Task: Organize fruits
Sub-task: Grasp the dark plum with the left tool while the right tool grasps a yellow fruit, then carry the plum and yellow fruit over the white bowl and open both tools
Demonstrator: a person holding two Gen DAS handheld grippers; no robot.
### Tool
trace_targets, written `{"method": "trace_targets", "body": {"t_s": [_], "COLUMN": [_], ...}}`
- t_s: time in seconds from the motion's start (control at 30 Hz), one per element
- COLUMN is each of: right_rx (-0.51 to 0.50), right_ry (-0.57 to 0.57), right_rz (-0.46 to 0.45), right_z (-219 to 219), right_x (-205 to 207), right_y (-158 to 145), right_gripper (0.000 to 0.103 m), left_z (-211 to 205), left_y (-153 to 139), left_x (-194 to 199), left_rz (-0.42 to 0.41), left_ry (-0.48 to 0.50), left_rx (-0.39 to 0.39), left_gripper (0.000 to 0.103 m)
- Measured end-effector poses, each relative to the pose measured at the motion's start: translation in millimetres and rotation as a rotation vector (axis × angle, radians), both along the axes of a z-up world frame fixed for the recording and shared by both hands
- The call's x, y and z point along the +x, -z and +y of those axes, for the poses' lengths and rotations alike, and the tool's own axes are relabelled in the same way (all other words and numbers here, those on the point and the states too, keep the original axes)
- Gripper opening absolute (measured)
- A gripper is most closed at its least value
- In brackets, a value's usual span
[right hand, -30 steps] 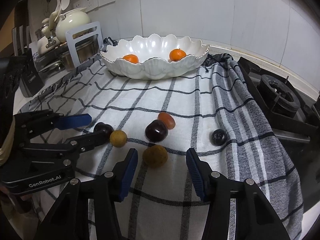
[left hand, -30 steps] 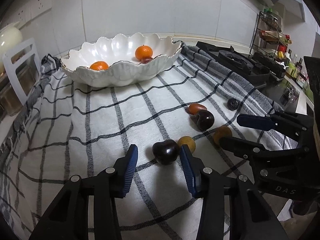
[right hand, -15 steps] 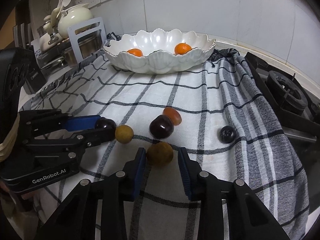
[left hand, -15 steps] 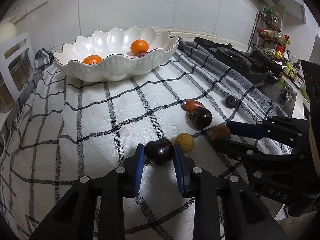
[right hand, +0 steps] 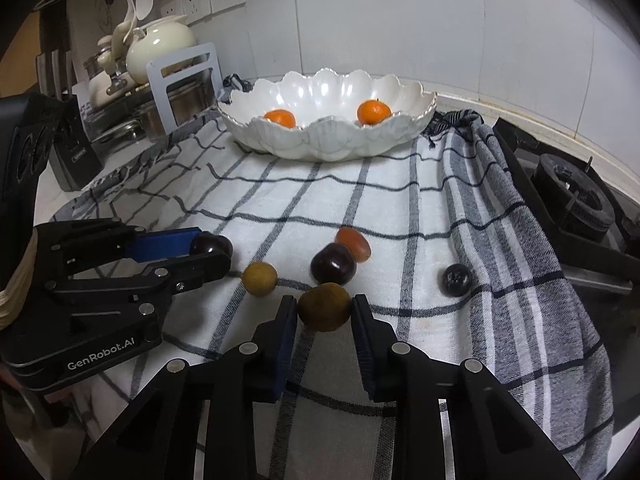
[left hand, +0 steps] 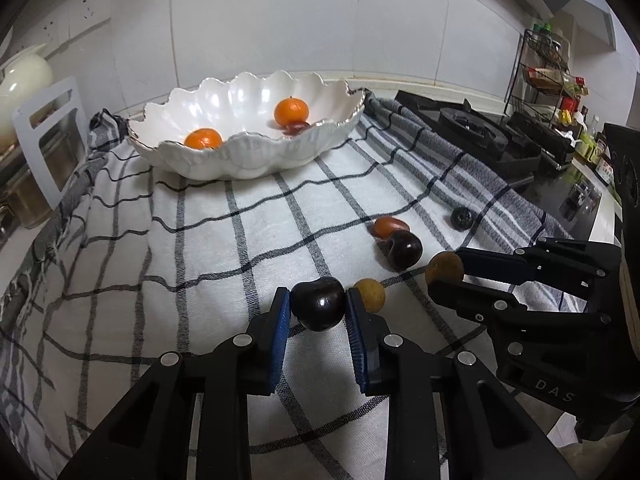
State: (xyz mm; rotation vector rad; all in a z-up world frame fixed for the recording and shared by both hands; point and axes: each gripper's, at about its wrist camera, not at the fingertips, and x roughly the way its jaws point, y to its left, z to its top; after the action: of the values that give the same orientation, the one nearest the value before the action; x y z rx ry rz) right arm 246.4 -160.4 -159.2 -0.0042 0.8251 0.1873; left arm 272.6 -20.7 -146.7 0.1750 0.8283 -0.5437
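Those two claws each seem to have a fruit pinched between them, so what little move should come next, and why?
Probably lift both straight up. The left claw is shut on the dark plum and the right claw on the brown fruit, both low over the checked cloth. The white bowl sits farther back.

Both grippers angle down at the checked cloth point(left hand: 208, 240), side by side; left gripper point(left hand: 318, 309) has its blue pads pinched onto a dark plum point(left hand: 319, 309); right gripper point(right hand: 325, 309) sits just beside it, jaws clamped on a brownish round fruit point(right hand: 325, 307).
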Motion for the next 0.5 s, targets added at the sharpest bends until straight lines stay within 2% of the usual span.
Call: {"method": "trace_targets", "body": {"t_s": [0.5], "right_rx": [0.011], "right_ry": [-0.005], "right_rz": [-0.136], "right_z": [-3.5], "right_x": [-1.7], "right_y": [-51.3], "right_gripper": [0.029], "left_z": [7.8], "left_y": [-46.0], "left_x": [-10.7], "left_rz": [-0.080], "left_ry": [-0.085], "left_rx": [-0.045], "left_gripper": [0.028]}}
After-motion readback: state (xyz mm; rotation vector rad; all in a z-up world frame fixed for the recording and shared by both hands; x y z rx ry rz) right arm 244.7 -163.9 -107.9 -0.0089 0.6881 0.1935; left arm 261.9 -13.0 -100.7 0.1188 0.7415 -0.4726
